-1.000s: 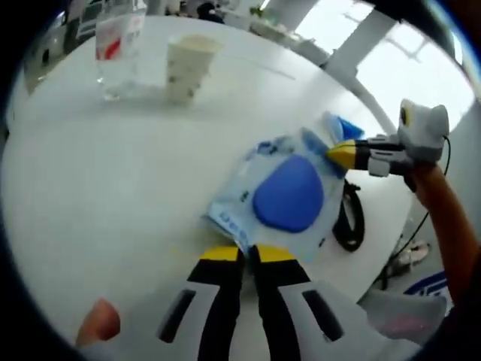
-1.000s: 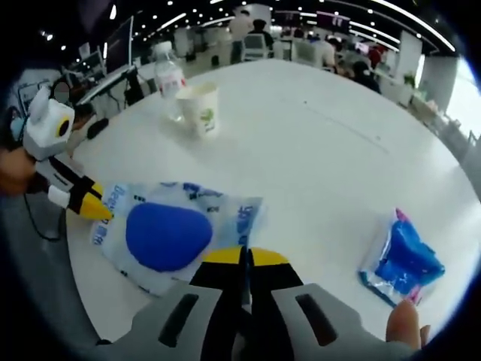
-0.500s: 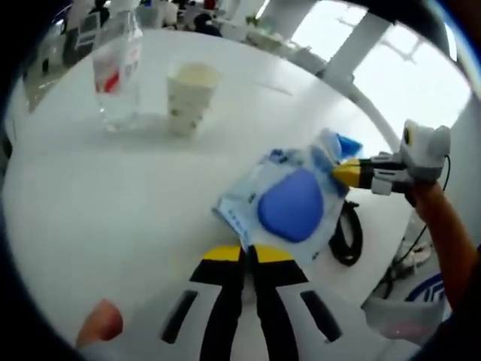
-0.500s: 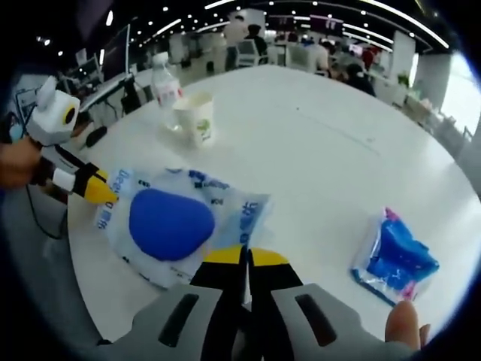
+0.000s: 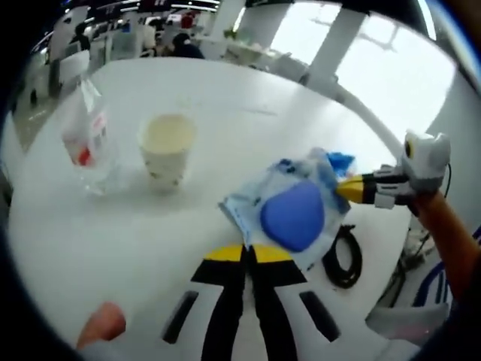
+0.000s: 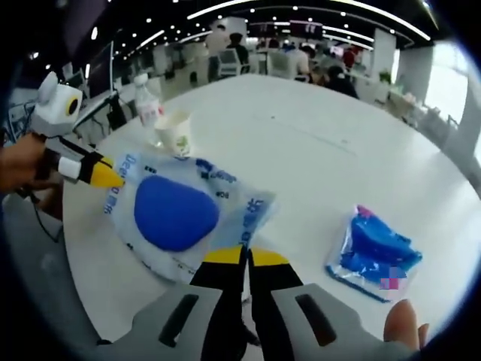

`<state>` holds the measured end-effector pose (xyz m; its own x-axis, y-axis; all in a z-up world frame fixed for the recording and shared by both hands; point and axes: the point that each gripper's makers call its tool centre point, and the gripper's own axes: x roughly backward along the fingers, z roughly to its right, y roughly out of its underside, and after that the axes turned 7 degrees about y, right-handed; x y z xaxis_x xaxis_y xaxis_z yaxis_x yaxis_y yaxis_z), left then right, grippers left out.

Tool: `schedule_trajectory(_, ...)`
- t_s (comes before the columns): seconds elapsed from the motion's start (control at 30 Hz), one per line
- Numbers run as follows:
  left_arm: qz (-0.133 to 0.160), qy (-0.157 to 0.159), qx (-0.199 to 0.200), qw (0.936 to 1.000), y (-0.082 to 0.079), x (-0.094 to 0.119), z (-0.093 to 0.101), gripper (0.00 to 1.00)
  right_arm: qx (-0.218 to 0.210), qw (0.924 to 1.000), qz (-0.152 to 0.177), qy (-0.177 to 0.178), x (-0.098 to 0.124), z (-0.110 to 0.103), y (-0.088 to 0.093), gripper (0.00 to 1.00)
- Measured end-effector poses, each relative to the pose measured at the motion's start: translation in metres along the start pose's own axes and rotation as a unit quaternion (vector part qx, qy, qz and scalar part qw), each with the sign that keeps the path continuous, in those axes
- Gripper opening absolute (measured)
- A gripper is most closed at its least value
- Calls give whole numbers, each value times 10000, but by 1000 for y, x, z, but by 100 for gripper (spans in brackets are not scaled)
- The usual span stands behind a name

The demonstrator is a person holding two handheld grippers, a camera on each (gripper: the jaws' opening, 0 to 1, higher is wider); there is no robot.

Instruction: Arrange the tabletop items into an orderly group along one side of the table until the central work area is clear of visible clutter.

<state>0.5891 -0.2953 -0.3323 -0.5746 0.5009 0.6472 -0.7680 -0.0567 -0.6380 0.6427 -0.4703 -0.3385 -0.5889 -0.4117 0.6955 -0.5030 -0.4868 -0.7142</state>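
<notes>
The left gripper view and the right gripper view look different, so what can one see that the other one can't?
The left gripper view alone has a black cable loop at the table edge. The right gripper view alone gives a clear look at the small blue packet lying apart on the white table, and seated people far behind. Both share the big clear bag with the blue pad, pinched at opposite edges by the left gripper and right gripper, plus the paper cup and water bottle.
</notes>
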Motion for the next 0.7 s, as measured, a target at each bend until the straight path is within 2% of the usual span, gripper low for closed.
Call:
schedule_trajectory(0.27, 209, 52, -132, 9997, -25, -13, 1, 0, -210, 9996, 77, 175, 5, 15, -3, 3)
schedule_trajectory(0.37, 358, 18, -154, 9992, -40, -19, -2, 0, -299, 9992, 116, 231, 5, 18, -5, 3)
schedule_trajectory(0.53, 413, -57, -251, 9988, -55, -29, -3, 0, -307, 9990, 128, 311, 2, 23, -7, 3)
schedule_trajectory(0.7, 471, -72, -331, 9983, -67, -41, -2, 0, -312, 9981, 228, 472, 0, 37, -12, 3)
